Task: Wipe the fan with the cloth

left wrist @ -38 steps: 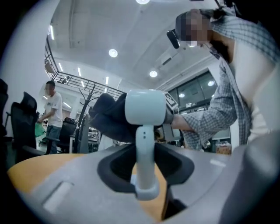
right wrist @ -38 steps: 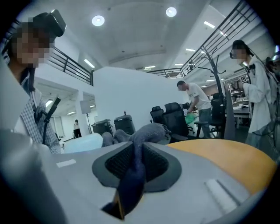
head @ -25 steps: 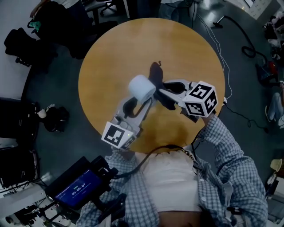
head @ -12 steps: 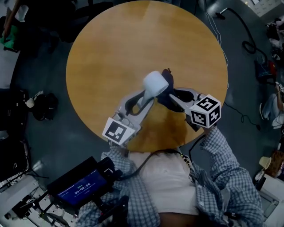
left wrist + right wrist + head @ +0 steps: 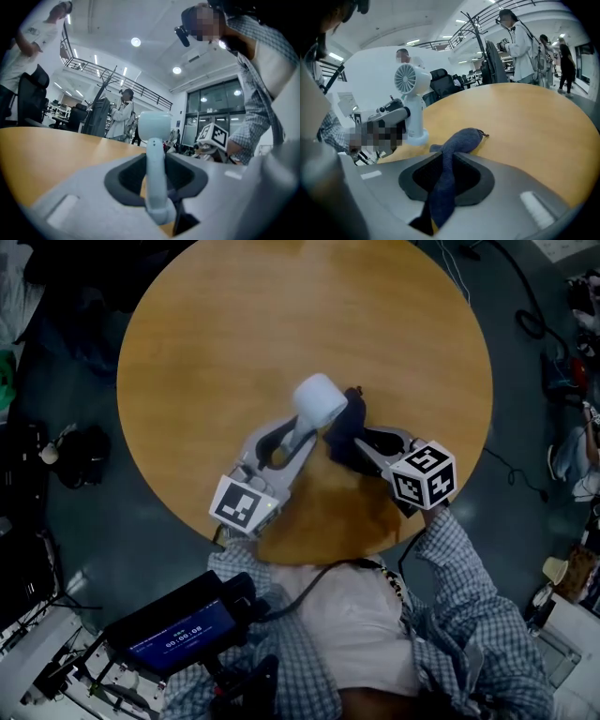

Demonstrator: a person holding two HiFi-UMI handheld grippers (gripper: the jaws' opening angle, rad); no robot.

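Head view: left hand-held gripper (image 5: 298,434) is clasping the stem of the white fan (image 5: 319,399) on the table (image 5: 225,334); right hand-held gripper (image 5: 350,441) is pinching the blue cloth (image 5: 348,420) just beside it.

We get a dim, underexposed head view; gripper views bright under ceiling lights (image 5: 136,42), fisheye edges, soft foreground.
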